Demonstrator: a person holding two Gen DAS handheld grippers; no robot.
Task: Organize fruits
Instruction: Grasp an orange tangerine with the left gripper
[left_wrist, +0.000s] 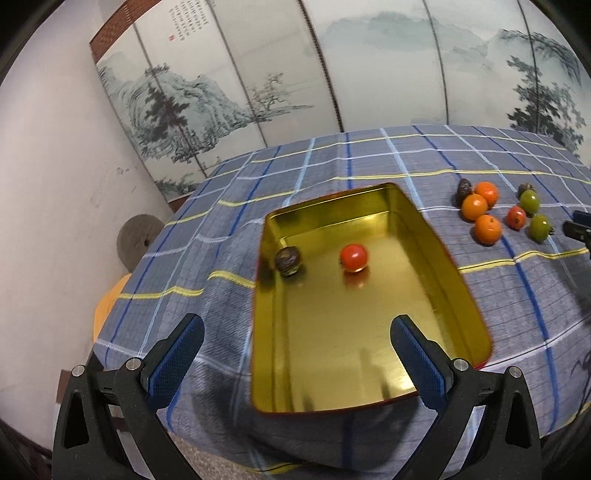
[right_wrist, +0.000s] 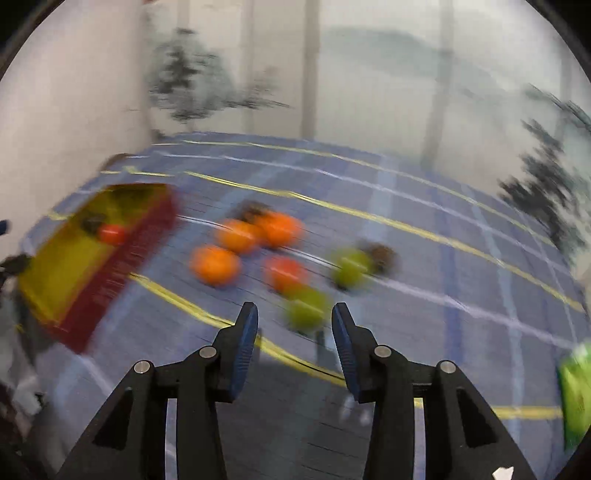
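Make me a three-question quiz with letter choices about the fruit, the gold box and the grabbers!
1. Where is the round red tomato?
A. inside the gold metal tin
B. on the blue checked tablecloth
C. in a gripper

2. How many round orange fruits lie on the cloth?
A. one
B. three
C. six

3. What state is the left gripper in?
A. open, holding nothing
B. shut on a fruit
C. shut on the tin

Answers:
1 A, it sits on the tin's floor beside a dark brown fruit.
2 B, three cluster together.
3 A, its fingers stand wide apart with nothing between them.
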